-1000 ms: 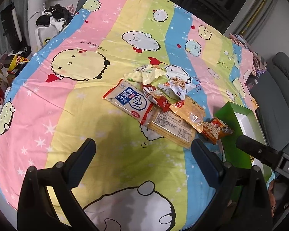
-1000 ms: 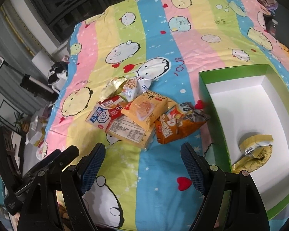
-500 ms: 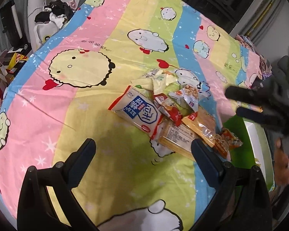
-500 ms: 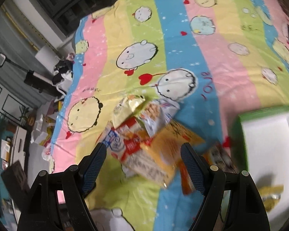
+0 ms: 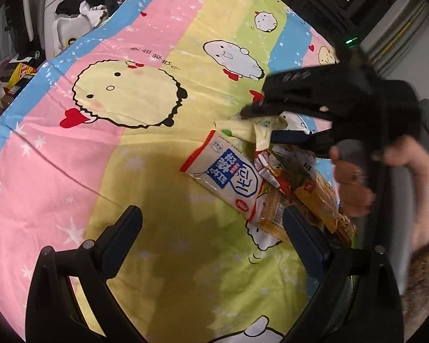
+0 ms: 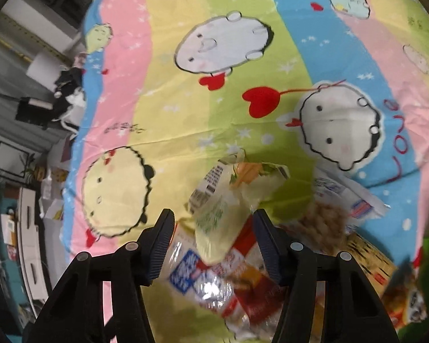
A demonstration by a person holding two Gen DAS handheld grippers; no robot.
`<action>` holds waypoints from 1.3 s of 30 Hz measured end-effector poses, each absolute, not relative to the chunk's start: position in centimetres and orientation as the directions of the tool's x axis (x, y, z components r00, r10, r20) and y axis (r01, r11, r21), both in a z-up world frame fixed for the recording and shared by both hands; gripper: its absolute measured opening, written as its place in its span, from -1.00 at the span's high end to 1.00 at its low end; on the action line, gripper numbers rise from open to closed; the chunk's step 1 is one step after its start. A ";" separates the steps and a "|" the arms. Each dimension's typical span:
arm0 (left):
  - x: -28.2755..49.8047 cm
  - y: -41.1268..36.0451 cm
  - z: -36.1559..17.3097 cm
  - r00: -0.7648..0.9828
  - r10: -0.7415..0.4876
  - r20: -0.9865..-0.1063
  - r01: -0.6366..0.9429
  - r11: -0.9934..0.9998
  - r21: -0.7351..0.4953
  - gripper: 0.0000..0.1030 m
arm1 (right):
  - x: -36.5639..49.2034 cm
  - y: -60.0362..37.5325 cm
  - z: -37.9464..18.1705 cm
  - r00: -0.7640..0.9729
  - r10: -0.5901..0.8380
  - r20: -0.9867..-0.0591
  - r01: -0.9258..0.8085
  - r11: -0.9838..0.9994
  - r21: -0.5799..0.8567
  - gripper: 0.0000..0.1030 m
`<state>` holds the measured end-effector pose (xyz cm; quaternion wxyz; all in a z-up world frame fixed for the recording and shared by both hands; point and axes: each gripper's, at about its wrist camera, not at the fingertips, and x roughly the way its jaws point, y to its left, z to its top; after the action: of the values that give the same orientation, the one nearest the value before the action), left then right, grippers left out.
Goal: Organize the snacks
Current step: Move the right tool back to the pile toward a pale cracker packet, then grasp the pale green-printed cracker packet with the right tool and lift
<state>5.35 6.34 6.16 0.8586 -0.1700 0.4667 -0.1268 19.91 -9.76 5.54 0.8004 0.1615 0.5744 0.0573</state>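
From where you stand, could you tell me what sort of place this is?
Probably a lived-in bedroom: a cartoon-print bedsheet covers what looks like a bed, snack packets lie heaped on it, and clothes are piled beside it.

From the left wrist we look steeply down across the striped bedspread (image 5: 146,148) from some height. From the right wrist we face down more steeply, close over the snack pile (image 6: 228,243). Both views share that pile (image 5: 271,177) and the bedspread around it (image 6: 214,100).

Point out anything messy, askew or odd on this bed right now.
The snack packets lie jumbled in an overlapping heap on the cartoon bedsheet, at mixed angles. The pale yellow-green packet looks crumpled. It sits between the closing jaws of the right gripper. Nothing looks spilled.
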 end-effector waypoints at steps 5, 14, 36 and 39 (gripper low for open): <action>5.4 6.7 5.9 0.529 -0.374 -0.762 0.045 0.909 -0.415 -0.90 | 20.3 -10.2 4.2 0.337 0.313 -0.888 0.102 0.925 0.366 0.58; 4.2 6.6 7.1 0.537 -0.379 -0.754 0.044 0.905 -0.423 -0.87 | 14.5 -11.7 9.6 0.421 0.418 -0.805 -0.023 0.892 0.451 0.72; -1.4 2.0 8.6 0.458 -0.389 -0.799 0.109 0.917 -0.383 -0.55 | -0.6 -16.9 4.5 0.260 0.462 -0.848 0.021 0.875 0.483 0.69; -1.7 0.8 8.3 0.439 -0.395 -0.807 0.138 0.917 -0.374 -0.55 | -1.1 -17.9 5.5 0.305 0.390 -0.869 0.065 0.902 0.428 0.51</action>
<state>-1.71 0.82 8.28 0.8387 -0.1274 0.5051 -0.1590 -1.06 -17.86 5.45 0.7836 0.1960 0.5803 0.1040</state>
